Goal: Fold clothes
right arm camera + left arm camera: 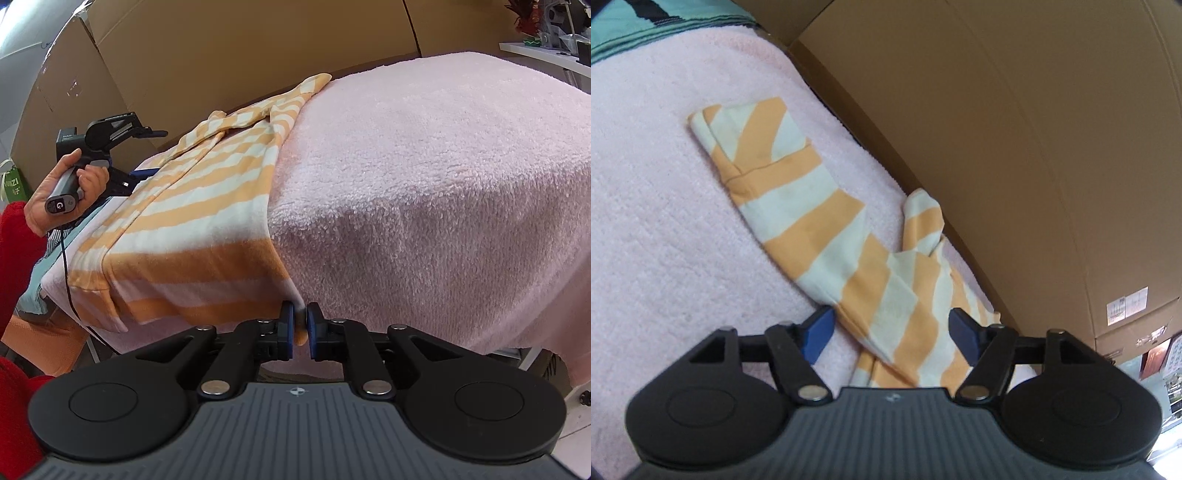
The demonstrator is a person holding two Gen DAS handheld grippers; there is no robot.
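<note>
1. the right gripper [300, 325] has its blue pads nearly together, pinching the near corner of the shirt's [192, 236] hem; a thin fold of fabric shows in the narrow gap between them.
2. the left gripper [891, 332] stands wide open, its blue pads [818, 334] on either side of a striped sleeve without pressing on it; nothing is held.
3. in the right wrist view the left gripper [138, 171] sits at the shirt's far left edge, carried by a hand [64, 192] in a red sleeve [16, 240], with a black cable hanging below it.
4. the shirt, orange and white striped, lies on a pink towel [424, 192] along its left side, partly folded lengthwise, with one folded edge running up the middle.
5. in the left wrist view the sleeve [783, 199] stretches flat and diagonally away from the pads, with a second bunched piece rising beside it on the right.
6. the towel covers the whole work surface and hangs over its near edge.
7. cardboard boxes [1015, 147] stand just behind the towel, close to the shirt's far end.
8. a teal cloth [635, 26] shows at the towel's far corner in the left wrist view.
</note>
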